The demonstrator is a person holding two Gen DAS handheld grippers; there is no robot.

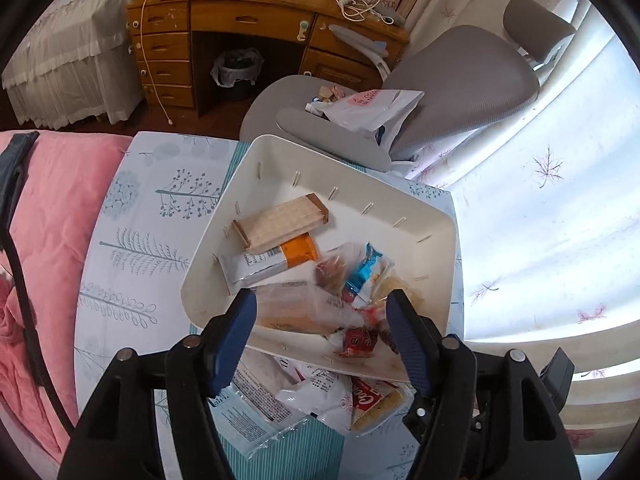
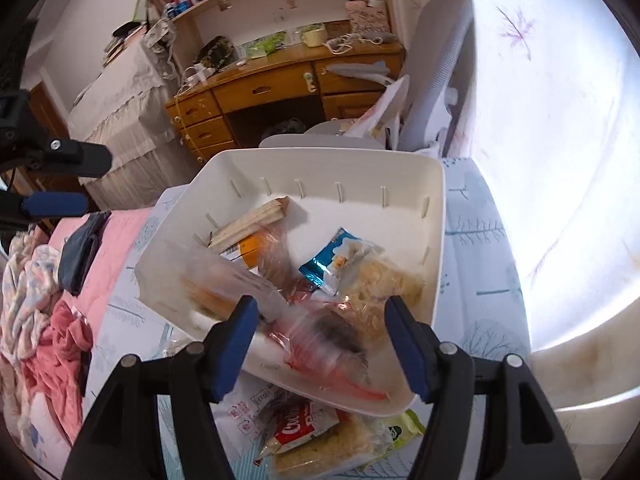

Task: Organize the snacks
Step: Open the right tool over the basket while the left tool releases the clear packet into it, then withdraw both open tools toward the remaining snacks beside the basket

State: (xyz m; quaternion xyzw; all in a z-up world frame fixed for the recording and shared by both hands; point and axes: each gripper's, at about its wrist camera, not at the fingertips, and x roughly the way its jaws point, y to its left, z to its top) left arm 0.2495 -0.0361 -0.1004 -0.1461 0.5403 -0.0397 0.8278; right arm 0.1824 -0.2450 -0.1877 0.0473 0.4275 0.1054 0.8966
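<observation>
A: Where do the snacks sit?

B: Most lie in the white bin [image 1: 436,236], straight ahead of the left gripper [image 1: 322,338]: a wafer pack [image 1: 280,218] at the far side, clear bags nearer. More packets [image 1: 320,396] lie under the bin's near edge, on the bed sheet [image 1: 132,264].

A: And the grippers?

B: Both spread, pinching nothing. The right gripper [image 2: 320,344] hangs over a blurred red-striped bag [image 2: 320,344] in the bin.

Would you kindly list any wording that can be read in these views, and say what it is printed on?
"Coo", cut off: red-and-white snack packet under the white tray.
Fine print on the blue-edged white packet: too small.
Label on the orange-and-white packet: too small.
Pink label on the white bag: blurred.
</observation>
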